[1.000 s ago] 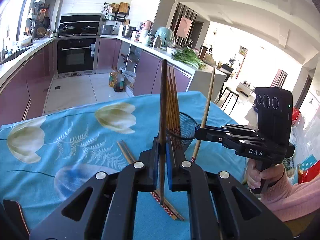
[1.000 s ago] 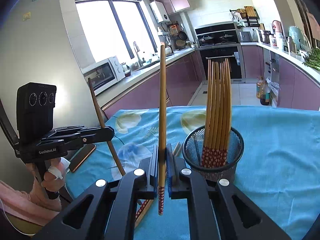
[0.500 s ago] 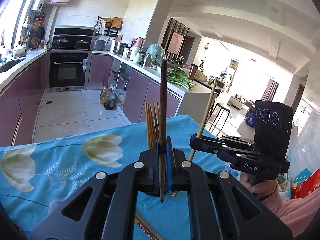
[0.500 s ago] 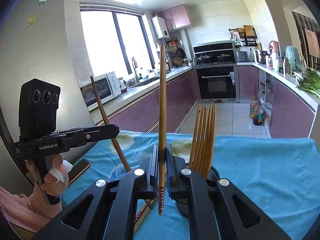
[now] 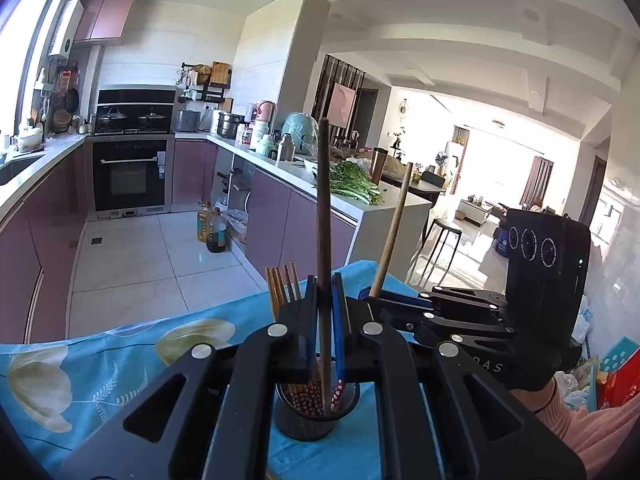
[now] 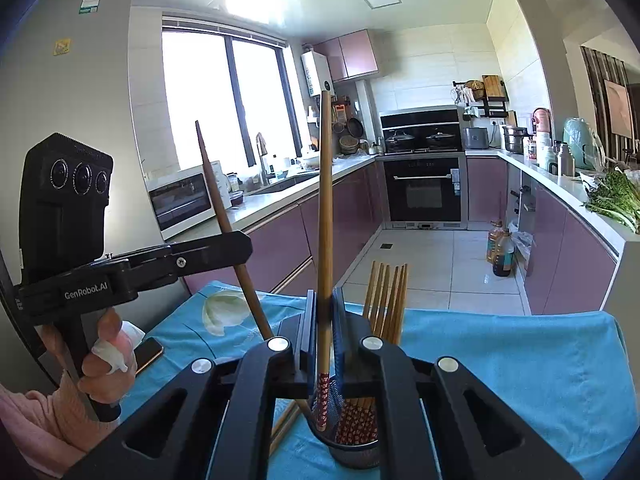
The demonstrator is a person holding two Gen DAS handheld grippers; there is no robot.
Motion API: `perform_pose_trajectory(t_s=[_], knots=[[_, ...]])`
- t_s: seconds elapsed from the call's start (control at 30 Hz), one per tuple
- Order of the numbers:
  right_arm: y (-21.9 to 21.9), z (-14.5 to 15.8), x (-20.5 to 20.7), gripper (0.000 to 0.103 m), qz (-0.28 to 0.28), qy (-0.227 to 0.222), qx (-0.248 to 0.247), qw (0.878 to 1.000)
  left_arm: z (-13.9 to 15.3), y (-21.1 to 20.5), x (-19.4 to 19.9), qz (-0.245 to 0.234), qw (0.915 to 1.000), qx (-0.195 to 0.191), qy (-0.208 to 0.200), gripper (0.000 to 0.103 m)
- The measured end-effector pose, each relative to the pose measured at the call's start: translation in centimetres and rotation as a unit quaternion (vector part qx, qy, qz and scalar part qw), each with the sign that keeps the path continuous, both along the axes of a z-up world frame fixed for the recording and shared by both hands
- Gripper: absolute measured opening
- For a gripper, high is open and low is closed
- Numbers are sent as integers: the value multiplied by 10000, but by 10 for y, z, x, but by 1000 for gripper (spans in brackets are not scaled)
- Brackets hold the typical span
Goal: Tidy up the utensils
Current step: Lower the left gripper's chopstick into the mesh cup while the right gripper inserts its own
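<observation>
Both grippers are clamped on upright chopsticks directly above the mesh holder (image 5: 316, 412). The left gripper (image 5: 325, 312) holds a dark chopstick (image 5: 323, 216), tip inside the rim. The right gripper (image 6: 325, 332) holds a lighter chopstick (image 6: 325, 216).

Smooth wooden chopsticks (image 6: 385, 300) stand in a black metal-mesh holder (image 5: 316, 420) on matt blue cloth (image 6: 520, 360).

The left gripper (image 5: 323, 300) is held level with its jaws pinched tight, and the right gripper (image 6: 325, 312) is clamped the same way, its fingers likewise pressed close. Both grippers sit near each other, angled inward (each shows in the other's view). A bare hand (image 6: 105, 354) in a pink sleeve wraps the left handle; the right hand (image 5: 534, 394) grips its own handle low.
</observation>
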State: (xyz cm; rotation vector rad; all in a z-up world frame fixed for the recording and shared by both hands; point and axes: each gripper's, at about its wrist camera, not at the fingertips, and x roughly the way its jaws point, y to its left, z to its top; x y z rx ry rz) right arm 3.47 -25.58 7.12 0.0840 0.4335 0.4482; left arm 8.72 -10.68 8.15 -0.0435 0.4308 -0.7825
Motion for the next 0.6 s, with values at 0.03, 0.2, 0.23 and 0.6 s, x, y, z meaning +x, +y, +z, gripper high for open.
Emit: perform_pose_trajectory(t_s=[0.03, 0.2, 0.23, 0.6], knots=[[1, -2, 1, 6, -14, 10, -20, 10000, -2, -4, 1, 46, 10000, 69, -17, 7], [2, -14, 12, 6, -130, 141, -154, 9997, -16, -21, 7, 13, 9992, 395, 88, 7], [0, -17, 14, 6, -147, 188, -166, 9996, -19, -23, 9, 11, 9989, 456, 126, 7], [-3, -45, 28, 6, -237, 716, -337, 9966, -53, -45, 22, -136, 9926, 1091, 514, 7]])
